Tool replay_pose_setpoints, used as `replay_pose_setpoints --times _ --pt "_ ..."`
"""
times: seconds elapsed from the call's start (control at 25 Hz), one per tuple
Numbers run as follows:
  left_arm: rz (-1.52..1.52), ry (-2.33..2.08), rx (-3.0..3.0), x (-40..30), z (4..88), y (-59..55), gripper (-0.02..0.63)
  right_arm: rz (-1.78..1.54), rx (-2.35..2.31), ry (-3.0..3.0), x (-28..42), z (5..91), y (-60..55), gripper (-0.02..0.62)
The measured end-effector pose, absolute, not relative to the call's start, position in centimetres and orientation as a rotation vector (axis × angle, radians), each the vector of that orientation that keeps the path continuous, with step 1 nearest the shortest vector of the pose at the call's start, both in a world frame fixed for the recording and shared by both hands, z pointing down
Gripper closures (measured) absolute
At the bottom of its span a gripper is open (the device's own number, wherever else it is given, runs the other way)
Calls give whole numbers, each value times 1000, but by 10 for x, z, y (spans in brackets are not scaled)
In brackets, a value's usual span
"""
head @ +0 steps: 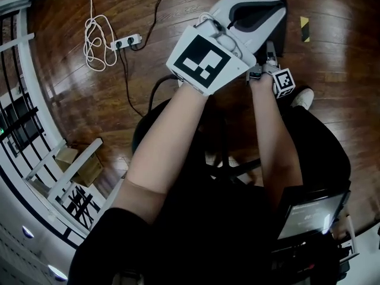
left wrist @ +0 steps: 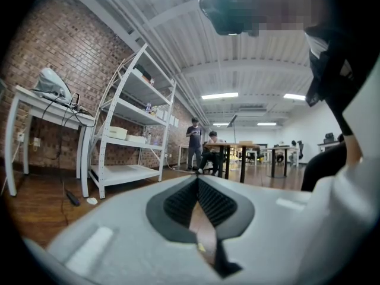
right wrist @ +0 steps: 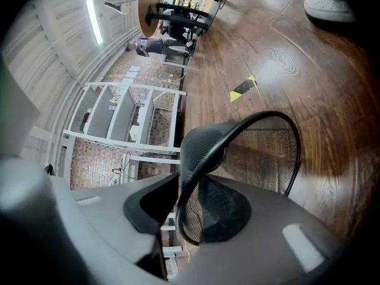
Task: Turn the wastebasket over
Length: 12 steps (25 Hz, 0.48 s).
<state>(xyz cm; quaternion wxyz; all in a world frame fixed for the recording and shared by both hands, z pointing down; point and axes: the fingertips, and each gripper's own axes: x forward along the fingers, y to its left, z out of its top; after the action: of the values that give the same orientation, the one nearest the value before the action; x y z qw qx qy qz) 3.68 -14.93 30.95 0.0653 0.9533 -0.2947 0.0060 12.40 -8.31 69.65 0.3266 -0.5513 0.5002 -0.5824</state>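
Keep right gripper (right wrist: 189, 196) pinched firm on the mesh wastebasket (right wrist: 261, 153) rim — left gripper (left wrist: 198, 186) closed, empty — then lift and roll the wrist slowly, avoiding slip.

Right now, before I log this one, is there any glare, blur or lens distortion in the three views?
Head view: glare streaks on the glossy floor, dark clothes swallow detail. Left gripper view: black vignette, blown-out ceiling lights, soft foreground. Right gripper view: strong fisheye bend, wastebasket rim fairly sharp, foreground blurred.
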Motion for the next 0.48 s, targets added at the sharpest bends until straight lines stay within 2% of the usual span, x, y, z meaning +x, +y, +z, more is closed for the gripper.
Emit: replay_pose_setpoints --times 0.04,0.08,0.48 --pt "13 -886 2876 36 309 -149 604 -1512 -1446 1299 128 696 -85 539" --pt "7 -886 2874 34 308 -149 604 -1503 -1446 1286 130 696 -86 548" --pt "4 -899 2851 26 310 -154 604 -1500 -1437 1478 122 669 -108 586"
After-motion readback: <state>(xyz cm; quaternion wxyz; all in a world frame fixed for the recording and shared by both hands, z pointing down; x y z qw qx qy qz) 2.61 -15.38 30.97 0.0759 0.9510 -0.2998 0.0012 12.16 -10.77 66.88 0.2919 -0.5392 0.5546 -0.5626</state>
